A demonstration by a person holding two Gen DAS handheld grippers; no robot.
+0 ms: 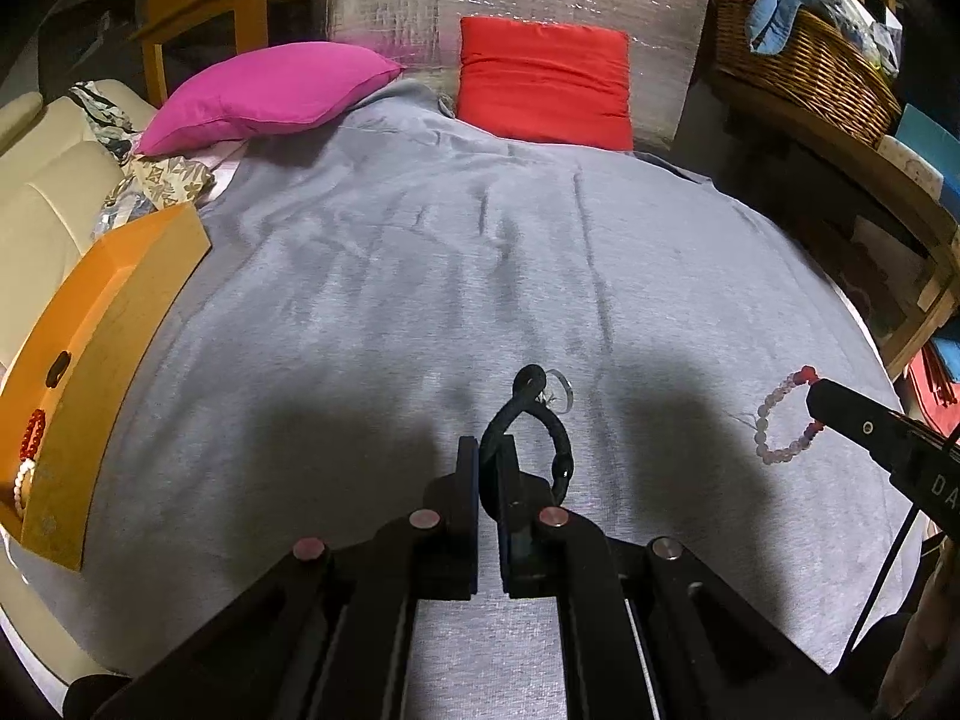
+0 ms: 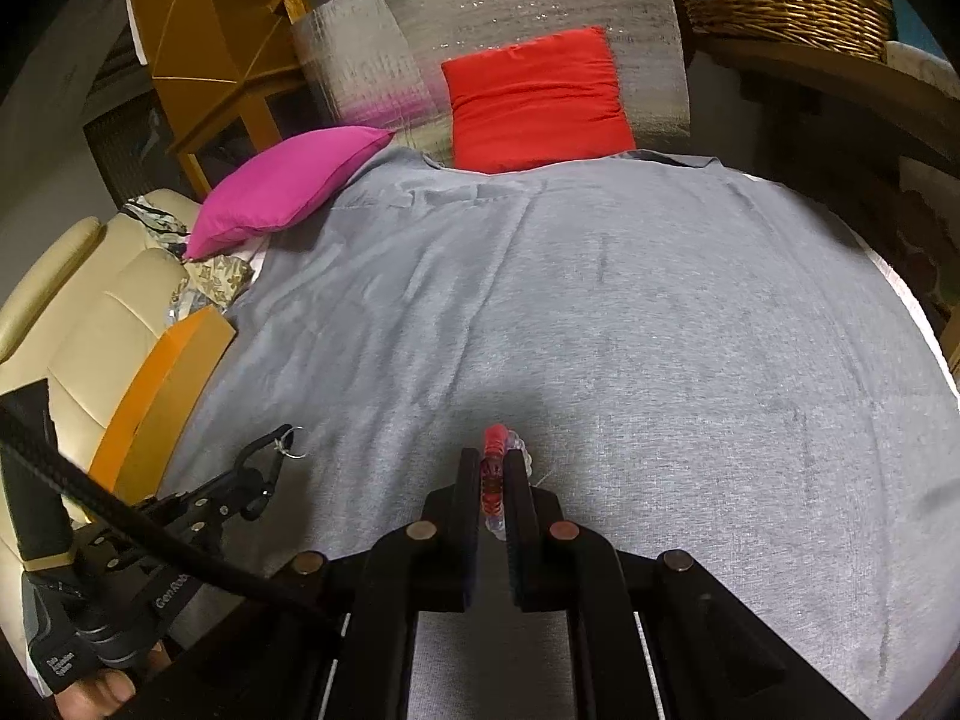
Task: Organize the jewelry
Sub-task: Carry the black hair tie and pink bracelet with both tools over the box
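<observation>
In the left wrist view, the left gripper [image 1: 489, 450] sits at the lower centre of the frame with its 2 jaws pressed together on a black cord bracelet [image 1: 555, 438]. The cord loops up and to the right of the fingertips, above the grey blanket [image 1: 420, 276], and a small clear ring [image 1: 561, 390] hangs at its upper end. At the right edge of that frame, the right gripper [image 1: 819, 405] pinches a pale pink bead bracelet [image 1: 780, 420], whose loop hangs to the left of the tips with a red knot at its top.

In the right wrist view, the right gripper [image 2: 495, 462] is at the lower centre, jaws closed on the bead bracelet [image 2: 498, 468]: red beads show in the narrow gap between the fingers and clear beads bulge out on the right side. The left gripper [image 2: 258, 459] appears at the lower left of this frame, with the cord bracelet [image 2: 273, 462] and its ring near the tips. A gloved hand [image 2: 72, 630] is at the bottom left corner.

An orange tray [image 1: 90, 360] lies along the left edge of the blanket; a red bead bracelet [image 1: 33, 435] and a white bead strand [image 1: 23, 480] lie in it near the lower left. A magenta pillow [image 1: 264, 96] and a red pillow [image 1: 543, 84] stand at the top of the blanket, and a wicker basket [image 1: 804, 72] occupies the upper right.
</observation>
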